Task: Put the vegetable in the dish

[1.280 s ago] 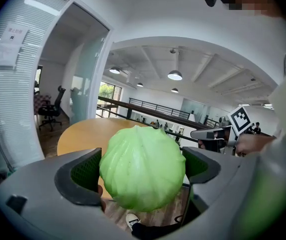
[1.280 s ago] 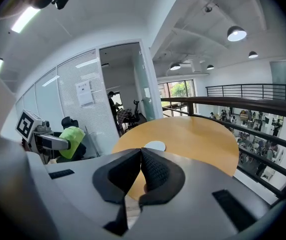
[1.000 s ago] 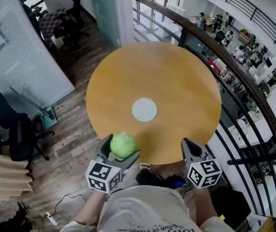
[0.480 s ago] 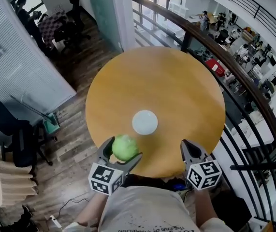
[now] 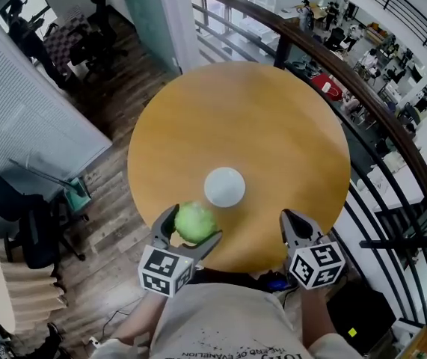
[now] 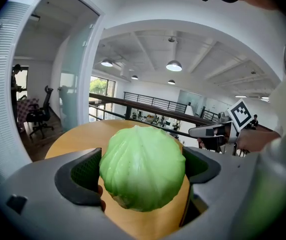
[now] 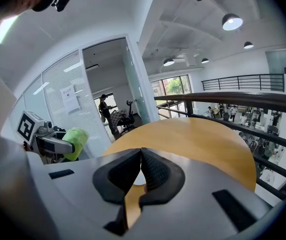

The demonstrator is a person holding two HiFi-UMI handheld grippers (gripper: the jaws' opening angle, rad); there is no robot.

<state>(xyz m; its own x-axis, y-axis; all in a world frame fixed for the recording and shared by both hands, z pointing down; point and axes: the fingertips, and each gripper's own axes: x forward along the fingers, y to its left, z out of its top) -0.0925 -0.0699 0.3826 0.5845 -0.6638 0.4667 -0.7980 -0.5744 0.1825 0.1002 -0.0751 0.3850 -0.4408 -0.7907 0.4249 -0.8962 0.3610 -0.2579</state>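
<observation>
A round pale-green cabbage (image 5: 195, 222) (image 6: 143, 166) is clamped between the jaws of my left gripper (image 5: 191, 232) (image 6: 143, 170), over the near edge of the round wooden table (image 5: 258, 118). A small white dish (image 5: 224, 186) lies just beyond the cabbage, near the table's middle, and holds nothing. My right gripper (image 5: 294, 227) (image 7: 139, 170) hovers at the table's near right edge, its jaws pressed together with nothing between them. From the right gripper view the cabbage (image 7: 73, 141) and the left gripper (image 7: 57, 145) show at the left.
A dark curved railing (image 5: 363, 111) runs close behind the table's right side, with a drop to a lower floor beyond it. Office chairs (image 5: 19, 223) and a glass partition (image 5: 146, 13) stand to the left on the wooden floor.
My left gripper has carried the cabbage forward, from off the table's near edge to just short of the dish. The right gripper has hardly moved.
</observation>
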